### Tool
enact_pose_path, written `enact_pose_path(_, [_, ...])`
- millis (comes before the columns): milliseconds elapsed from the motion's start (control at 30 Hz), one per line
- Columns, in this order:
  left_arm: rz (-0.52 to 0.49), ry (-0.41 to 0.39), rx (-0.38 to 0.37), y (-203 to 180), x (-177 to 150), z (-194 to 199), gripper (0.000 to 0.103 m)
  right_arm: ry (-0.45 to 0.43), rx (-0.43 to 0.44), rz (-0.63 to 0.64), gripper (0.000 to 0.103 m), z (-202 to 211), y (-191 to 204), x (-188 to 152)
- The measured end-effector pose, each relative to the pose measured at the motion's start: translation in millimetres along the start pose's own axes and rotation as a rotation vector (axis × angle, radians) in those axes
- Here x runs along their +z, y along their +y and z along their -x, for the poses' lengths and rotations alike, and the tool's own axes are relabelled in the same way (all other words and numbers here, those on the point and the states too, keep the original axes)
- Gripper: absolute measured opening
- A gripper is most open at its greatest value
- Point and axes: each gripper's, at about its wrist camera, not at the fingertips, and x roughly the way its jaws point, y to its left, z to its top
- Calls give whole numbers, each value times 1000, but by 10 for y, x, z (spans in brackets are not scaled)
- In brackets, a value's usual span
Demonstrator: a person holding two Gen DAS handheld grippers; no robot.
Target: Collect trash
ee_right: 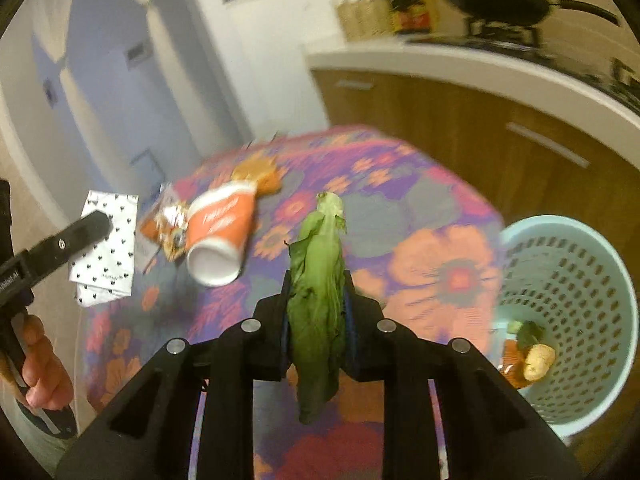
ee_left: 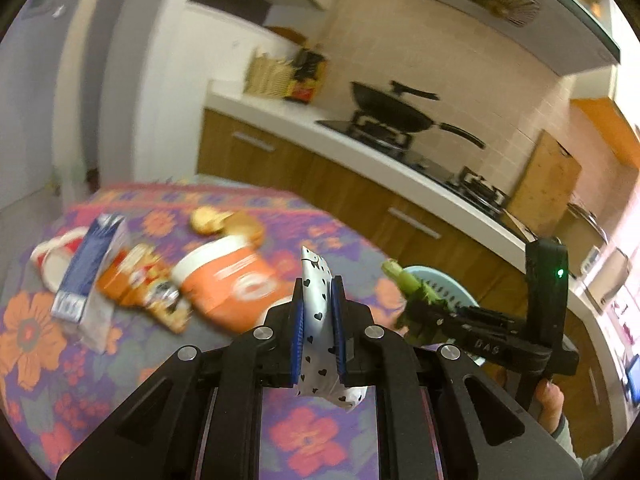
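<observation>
My left gripper (ee_left: 317, 312) is shut on a white wrapper with black hearts (ee_left: 316, 300), held above the flowered tablecloth (ee_left: 316, 440). In the right wrist view the same wrapper (ee_right: 106, 248) hangs at the left under the left gripper's finger. My right gripper (ee_right: 316, 308) is shut on a wilted green leaf vegetable (ee_right: 318, 304), its stalk pointing away from me. The left wrist view shows that vegetable (ee_left: 408, 284) at the right, in front of the pale blue perforated trash basket (ee_left: 444, 284). The basket (ee_right: 576, 280) stands right of the table and holds some scraps.
On the table lie an orange paper cup (ee_left: 232, 280), a blue carton (ee_left: 90, 268), an orange snack bag (ee_left: 140, 284), a red-and-white item (ee_left: 54, 258) and bread pieces (ee_left: 224, 222). A counter with a black wok (ee_left: 396, 110) runs behind. A hand (ee_right: 44, 368) holds the left gripper.
</observation>
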Motion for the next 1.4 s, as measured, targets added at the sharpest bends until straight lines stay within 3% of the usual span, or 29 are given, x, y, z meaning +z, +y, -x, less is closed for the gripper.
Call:
enact_pose_path(200, [-104,5,-71,-584,206,-287,11,-106,-73,-94,18,501,-555,43])
enact_pose_path(300, [-155,30,-117,-911,248,-539,11,-131,-158,-131,18,655,-838,4])
enact_pose_path(667, [-241,231,-219,-1905,65,-1734,11,-88,-244,-405,18,778,-1925,-392])
enact_pose_path(1000, [-279,359,-202,-2282,-233,-2385,12,-24,-260,-504,20,620,-2385,-569])
enact_pose_path(1067, [-280,372,-190,-2305,-256,-2463,18,-22,-264,-513,21,616,-2420,-577])
enact_pose_path(1133, [-275,378,-185,-2327,-264,-2513,31,-12,-253,-521,22,599,-2469,-585])
enact_pose_path(1200, [-274,383,-168,-2327,-279,-2553,34,-11,-252,-526,22,626,-2497,-597])
enact_pose_path(1400, [-259,370,-155,-2266,-251,-2502,37,-38,-234,-553,42,708,-2535,-626])
